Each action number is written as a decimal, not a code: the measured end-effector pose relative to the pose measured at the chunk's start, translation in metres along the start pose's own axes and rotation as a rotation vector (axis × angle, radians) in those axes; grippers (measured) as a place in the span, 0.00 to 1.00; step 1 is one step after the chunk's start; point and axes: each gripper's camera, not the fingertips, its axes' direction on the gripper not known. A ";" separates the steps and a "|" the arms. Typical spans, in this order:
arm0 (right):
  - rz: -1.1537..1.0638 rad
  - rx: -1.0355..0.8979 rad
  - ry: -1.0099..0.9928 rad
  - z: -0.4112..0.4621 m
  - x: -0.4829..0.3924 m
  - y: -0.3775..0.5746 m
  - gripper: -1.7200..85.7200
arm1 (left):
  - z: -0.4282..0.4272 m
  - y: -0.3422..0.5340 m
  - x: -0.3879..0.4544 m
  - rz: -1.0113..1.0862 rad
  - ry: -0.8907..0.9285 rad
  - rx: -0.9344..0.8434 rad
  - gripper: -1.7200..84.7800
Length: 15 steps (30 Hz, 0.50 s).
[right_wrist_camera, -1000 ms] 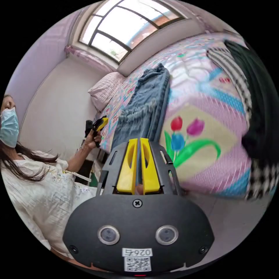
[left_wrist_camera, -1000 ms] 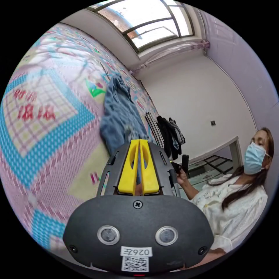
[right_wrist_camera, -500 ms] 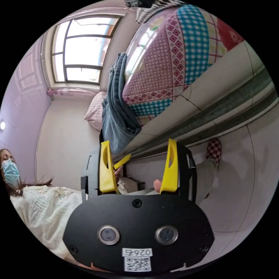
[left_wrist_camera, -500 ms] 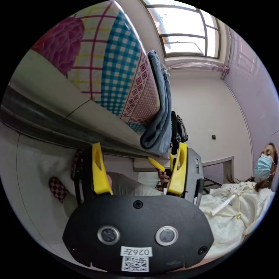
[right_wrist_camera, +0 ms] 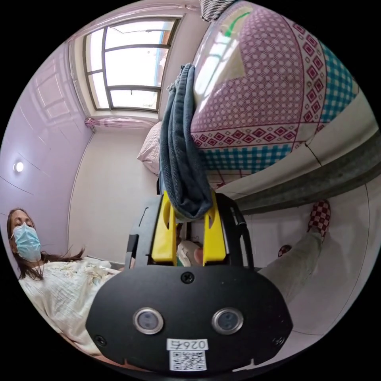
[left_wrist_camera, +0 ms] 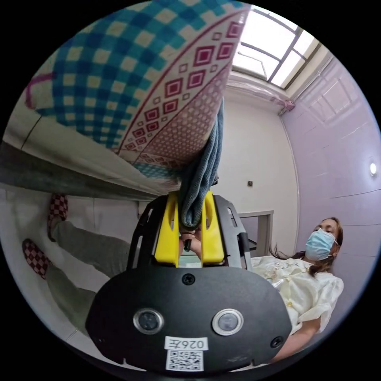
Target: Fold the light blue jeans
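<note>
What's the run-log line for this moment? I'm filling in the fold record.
stage: grasp | left gripper: shut on jeans | right gripper: shut on jeans | jeans: folded end hangs over bed edge

Patterned bedspread [left_wrist_camera: 131,75], window [right_wrist_camera: 123,63], pillow [right_wrist_camera: 150,149], checkered slippers [left_wrist_camera: 43,238]

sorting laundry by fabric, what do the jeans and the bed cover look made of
Jeans: denim, matte blue, likely cotton; a fine diagonal weave shows, and a frayed end at the top. Bed cover: looks like a smooth printed woven textile with a slight sheen where window light falls; the fibre cannot be told.
</note>
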 end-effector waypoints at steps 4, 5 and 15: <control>-0.006 0.009 -0.024 -0.021 -0.010 0.000 0.06 | -0.024 0.003 0.012 0.007 0.037 0.008 0.09; -0.023 0.009 -0.020 -0.026 -0.018 0.000 0.05 | -0.027 0.003 0.016 0.014 0.039 0.003 0.09; -0.140 -0.101 -0.019 -0.073 -0.090 0.031 0.03 | -0.079 0.056 0.111 0.134 -0.042 -0.177 0.09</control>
